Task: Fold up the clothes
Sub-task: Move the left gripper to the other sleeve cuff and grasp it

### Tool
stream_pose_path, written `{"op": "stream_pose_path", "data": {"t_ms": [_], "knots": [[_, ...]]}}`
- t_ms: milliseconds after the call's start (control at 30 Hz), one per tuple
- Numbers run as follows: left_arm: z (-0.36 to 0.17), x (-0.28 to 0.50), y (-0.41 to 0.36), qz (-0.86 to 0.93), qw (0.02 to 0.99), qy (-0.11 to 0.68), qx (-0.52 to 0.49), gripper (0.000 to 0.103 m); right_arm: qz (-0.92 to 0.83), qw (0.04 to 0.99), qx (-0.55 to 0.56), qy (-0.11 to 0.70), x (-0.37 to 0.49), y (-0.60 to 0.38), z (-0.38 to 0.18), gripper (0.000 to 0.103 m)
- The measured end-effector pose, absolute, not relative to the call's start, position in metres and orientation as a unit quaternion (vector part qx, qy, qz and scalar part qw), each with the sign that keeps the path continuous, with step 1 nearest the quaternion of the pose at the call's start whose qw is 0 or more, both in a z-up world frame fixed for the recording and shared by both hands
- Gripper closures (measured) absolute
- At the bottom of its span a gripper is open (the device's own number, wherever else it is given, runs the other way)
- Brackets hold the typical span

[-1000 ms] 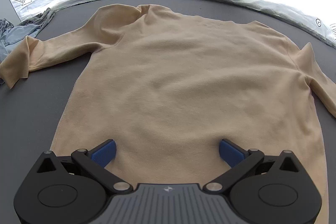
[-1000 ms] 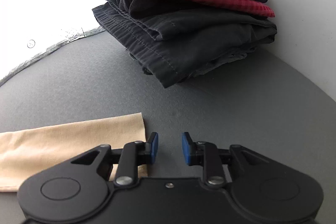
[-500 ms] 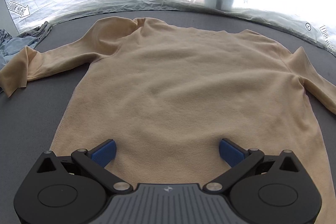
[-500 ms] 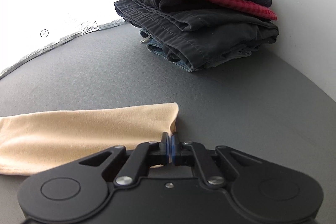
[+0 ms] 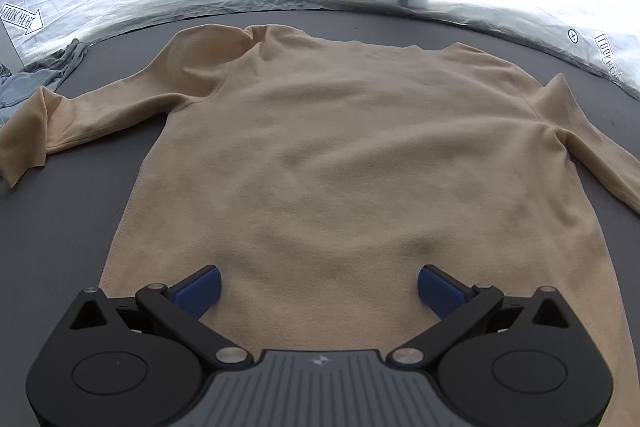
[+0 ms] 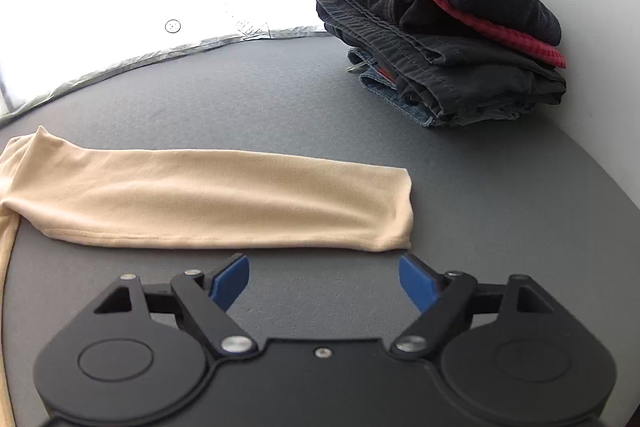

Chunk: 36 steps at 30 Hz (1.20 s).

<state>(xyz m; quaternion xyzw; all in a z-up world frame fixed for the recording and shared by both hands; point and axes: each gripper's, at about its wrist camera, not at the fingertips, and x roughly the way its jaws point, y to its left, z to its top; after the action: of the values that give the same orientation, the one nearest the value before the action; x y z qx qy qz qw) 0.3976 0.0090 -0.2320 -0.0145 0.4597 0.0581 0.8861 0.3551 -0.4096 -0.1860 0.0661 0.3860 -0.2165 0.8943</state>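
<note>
Beige long-sleeve top lies spread flat on the dark grey table, collar at 12 o'clock in the left wrist view, hem at 6 under the tool. Left gripper hangs over the hem, jaws wide apart, nothing between them; can't tell if the pads touch the fabric. Right gripper also has its jaws spread and empty, sitting just short of the right sleeve, which lies straight across from 9 to 3 with the cuff near the pad at 3. No fold made yet by my read, so risks are all ahead. Main one: sleeve fabric is thin and doubled, so a pinch on the near edge may catch only the top layer and the sleeve opens or twists when carried over the body. Second: left sleeve at 10 o'clock is already kinked, its cuff turned down and lying by the blue-grey garment at the table edge; dragging it could snag that piece along. Third: hem shows ripples at centre, so folding over them bakes creases in. Folded stack at 1 o'clock in the right view is well apart from the sleeve, though a wide swing could clip it.
</note>
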Motion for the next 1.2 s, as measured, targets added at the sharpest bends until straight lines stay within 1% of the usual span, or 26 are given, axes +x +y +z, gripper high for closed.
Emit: {"op": "stream_pose_path", "data": {"t_ms": [133, 200, 333, 400, 567, 733, 800, 933, 1067, 1200], "knots": [[-0.225, 0.348, 0.037, 0.068, 0.883, 0.464, -0.023, 0.0, -0.133, 0.908, 0.087, 0.389, 0.337, -0.351, -0.182, 0.001], [-0.222, 0.323, 0.057, 0.087, 0.882, 0.462, -0.016, 0.001, -0.09, 0.912, 0.095, 0.39, 0.33, -0.32, -0.182, 0.0], [-0.213, 0.295, 0.108, 0.131, 0.877, 0.462, -0.018, 0.002, -0.02, 0.912, 0.088, 0.4, 0.327, -0.261, -0.187, 0.0], [-0.208, 0.29, 0.135, 0.142, 0.877, 0.458, -0.023, 0.004, -0.016, 0.91, 0.087, 0.404, 0.33, -0.239, -0.189, 0.0], [-0.193, 0.298, 0.198, 0.153, 0.884, 0.442, -0.01, 0.004, -0.046, 0.915, 0.096, 0.39, 0.347, -0.188, -0.195, 0.0], [-0.185, 0.334, 0.247, 0.137, 0.9, 0.414, 0.002, 0.003, -0.104, 0.917, 0.071, 0.378, 0.361, -0.157, -0.214, 0.0], [-0.185, 0.357, 0.257, 0.122, 0.905, 0.405, 0.029, 0.003, -0.129, 0.917, 0.071, 0.372, 0.361, -0.152, -0.223, 0.0], [-0.193, 0.407, 0.266, 0.086, 0.91, 0.395, 0.096, 0.003, -0.142, 0.93, 0.065, 0.332, 0.35, -0.147, -0.231, 0.0], [-0.207, 0.459, 0.28, 0.093, 0.906, 0.393, 0.128, 0.003, -0.143, 0.933, 0.062, 0.325, 0.35, -0.147, -0.232, 0.0], [-0.206, 0.492, 0.306, 0.145, 0.899, 0.381, 0.157, 0.003, -0.145, 0.932, 0.061, 0.326, 0.351, -0.147, -0.233, 0.0]]}}
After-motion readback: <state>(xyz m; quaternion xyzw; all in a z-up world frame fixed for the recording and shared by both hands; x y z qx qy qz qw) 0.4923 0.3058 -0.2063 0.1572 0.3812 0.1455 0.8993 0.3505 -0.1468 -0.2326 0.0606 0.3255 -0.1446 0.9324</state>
